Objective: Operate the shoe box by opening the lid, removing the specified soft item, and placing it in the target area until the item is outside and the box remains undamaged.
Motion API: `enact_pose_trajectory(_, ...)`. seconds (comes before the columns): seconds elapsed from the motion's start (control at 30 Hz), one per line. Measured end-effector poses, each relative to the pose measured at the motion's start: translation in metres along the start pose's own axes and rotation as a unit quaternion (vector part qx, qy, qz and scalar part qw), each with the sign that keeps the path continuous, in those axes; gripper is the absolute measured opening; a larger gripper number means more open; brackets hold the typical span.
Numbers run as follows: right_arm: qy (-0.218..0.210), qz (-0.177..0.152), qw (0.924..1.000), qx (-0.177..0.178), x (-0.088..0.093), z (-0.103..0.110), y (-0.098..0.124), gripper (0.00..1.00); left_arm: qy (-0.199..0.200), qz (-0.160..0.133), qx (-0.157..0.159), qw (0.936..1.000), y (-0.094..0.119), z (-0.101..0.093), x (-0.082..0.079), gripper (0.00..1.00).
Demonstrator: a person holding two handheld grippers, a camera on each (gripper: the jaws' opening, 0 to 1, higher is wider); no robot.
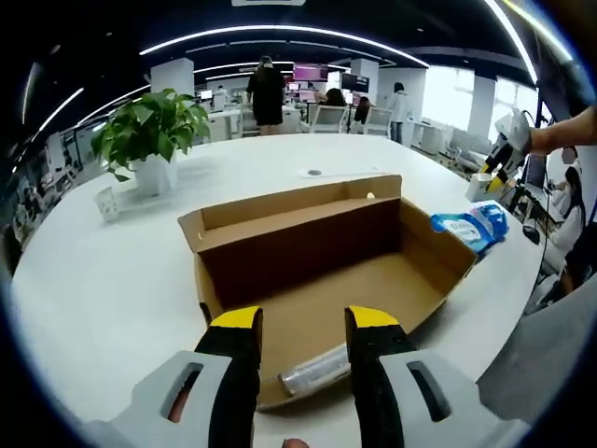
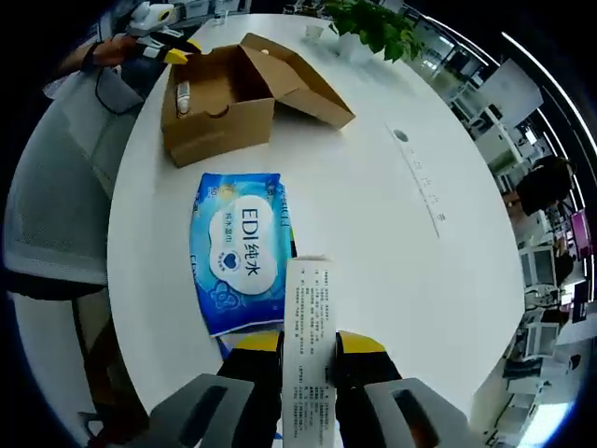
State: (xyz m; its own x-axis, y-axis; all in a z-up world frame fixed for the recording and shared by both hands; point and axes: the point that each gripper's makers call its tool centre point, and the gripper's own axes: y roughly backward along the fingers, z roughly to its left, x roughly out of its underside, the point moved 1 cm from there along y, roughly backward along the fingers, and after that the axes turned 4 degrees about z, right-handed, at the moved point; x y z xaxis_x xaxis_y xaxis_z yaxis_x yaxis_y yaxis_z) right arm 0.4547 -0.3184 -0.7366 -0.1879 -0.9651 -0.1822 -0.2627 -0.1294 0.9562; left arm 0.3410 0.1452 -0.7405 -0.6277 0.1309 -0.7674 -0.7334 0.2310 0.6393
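Shoe box (image 1: 322, 271) of brown cardboard, lid thrown back, resting open on a large white rounded surface (image 1: 112, 280). Inside, near the front wall, a clear plastic-wrapped roll (image 1: 315, 371). Left claw (image 1: 303, 327) spread, yellow-tipped jaws straddling the front wall of the box, gripping nothing. Blue soft pack (image 1: 474, 225) of wipes lying flat on the surface just beside the box's right end; from the right gripper view the same blue soft pack (image 2: 239, 247) lies between the box (image 2: 224, 98) and the right claw (image 2: 308, 347), outside the box, printed face up. Right claw pinching a white printed carton (image 2: 308, 355) between its jaws, carton overlapping the near corner of the pack. Potted green plant (image 1: 151, 135) in a white pot at the far left of the surface, small white cup (image 1: 106, 203) beside it. Round cable port (image 1: 314, 173) set in the surface beyond the box. Around: open-plan office, ceiling light strips (image 1: 280, 30), desks with monitors, several people (image 1: 267, 93) standing or seated in the background, windows at right.
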Motion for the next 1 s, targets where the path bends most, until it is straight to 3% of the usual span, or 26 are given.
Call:
enact_pose_trajectory(0.27,0.02,0.012,0.9997,-0.005,0.007,-0.013,-0.016,0.17,0.004,0.002,-0.012,0.9999,0.003,0.003,0.002,0.35)
enact_pose_trajectory(0.7,0.029,0.019,0.9991,-0.025,0.015,-0.031,-0.057,0.17,-0.018,0.016,0.0,0.9997,-0.005,-0.001,0.008,0.35)
enact_pose_trajectory(1.0,0.032,0.025,0.9985,-0.036,0.028,-0.023,-0.065,0.17,-0.014,0.02,-0.006,0.9997,-0.008,0.004,0.011,0.36)
